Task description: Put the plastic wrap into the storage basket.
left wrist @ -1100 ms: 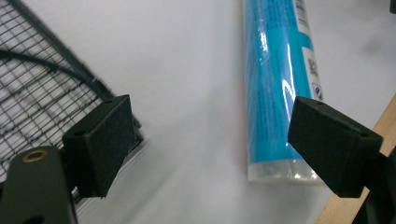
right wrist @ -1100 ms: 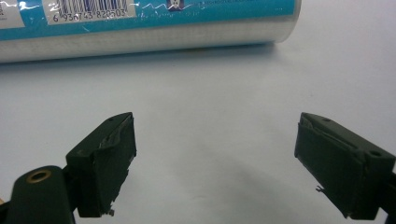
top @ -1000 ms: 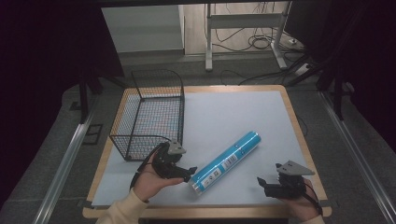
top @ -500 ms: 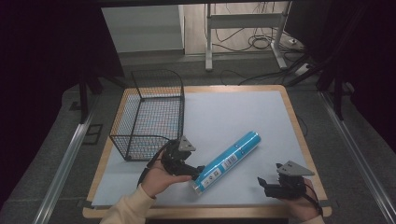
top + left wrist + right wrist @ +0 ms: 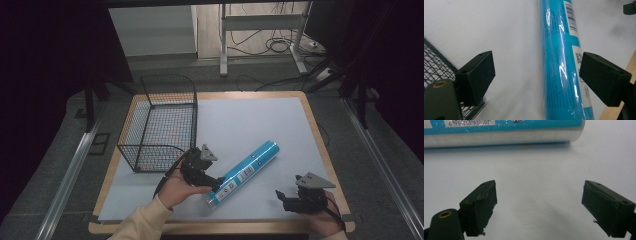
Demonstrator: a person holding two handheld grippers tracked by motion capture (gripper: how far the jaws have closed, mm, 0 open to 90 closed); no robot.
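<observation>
A blue tube [image 5: 250, 165] with a white barcode label lies diagonally on the pale sheet [image 5: 250, 117]. My left gripper [image 5: 217, 182] stands open at the tube's near end. In the left gripper view the blue tube [image 5: 559, 62] runs between the jaws of the left gripper [image 5: 536, 77], close against the right-hand pad and far from the other. These jaws have just been opening. My right gripper [image 5: 281, 199] rests at the front right, apart from the tube. Its view shows the right gripper [image 5: 539, 207] open and empty, with the blue tube [image 5: 499, 132] across the top.
A black wire basket [image 5: 165, 120] stands at the table's left, just beyond the left hand; its mesh [image 5: 434, 62] shows in the left gripper view. The wooden table edge [image 5: 322, 155] frames the sheet. Cables and metal legs lie on the floor behind.
The left hand has moved right from beside the basket to the tube, so its jaws now stand around the tube's near end. The right hand and the tube have stayed put.
</observation>
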